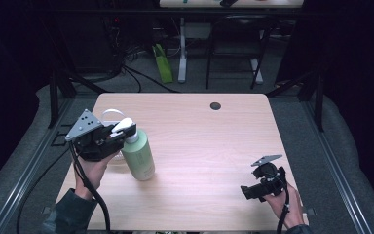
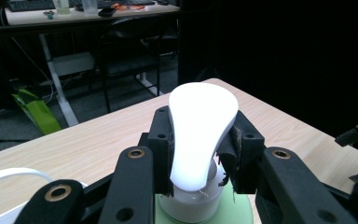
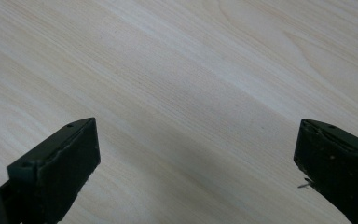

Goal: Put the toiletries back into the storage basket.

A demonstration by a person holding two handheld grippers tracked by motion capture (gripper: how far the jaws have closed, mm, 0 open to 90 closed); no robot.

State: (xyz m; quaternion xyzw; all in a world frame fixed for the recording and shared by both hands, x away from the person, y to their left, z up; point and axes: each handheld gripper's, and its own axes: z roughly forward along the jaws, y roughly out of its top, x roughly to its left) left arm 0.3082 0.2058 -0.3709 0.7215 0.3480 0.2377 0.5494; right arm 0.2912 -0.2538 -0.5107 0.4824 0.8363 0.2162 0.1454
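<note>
Pale wood grain of the table (image 3: 177, 70) running slantwise under the right gripper (image 1: 260, 187), jaws standing wide apart with nothing between them, hovering near the table's near right corner in a hand (image 1: 285, 202). Black cable (image 1: 285, 214) trailing from it toward the near edge.

Farther left, sitting upright on the table's left side: a light green pump bottle (image 1: 139, 153), no label, brand or writing readable on it from any view. Gripping its white pump head (image 2: 200, 126): the left gripper (image 1: 119, 131), jaws closed against the head from both sides, pads (image 2: 163, 144) pressing on the narrow part under the broad top. Left hand (image 1: 95, 168) and dark sleeve (image 1: 70, 212) reaching in from the near left corner.

Just behind the bottle, lying flat on the wood: a thin white ring or band (image 1: 109, 114), partly hidden by the gripper, kind not clear.

Toward the far edge, right of centre: a small dark round hole or grommet (image 1: 215, 106) in the tabletop.

Beyond the table, on the floor: a bright green object (image 1: 163, 63) leaning beside white desk legs (image 1: 182, 48), with a dark chair (image 1: 233, 44) to the right. Another desk top (image 2: 88, 11) far off carrying cups and clutter, too blurred for reading any writing.
</note>
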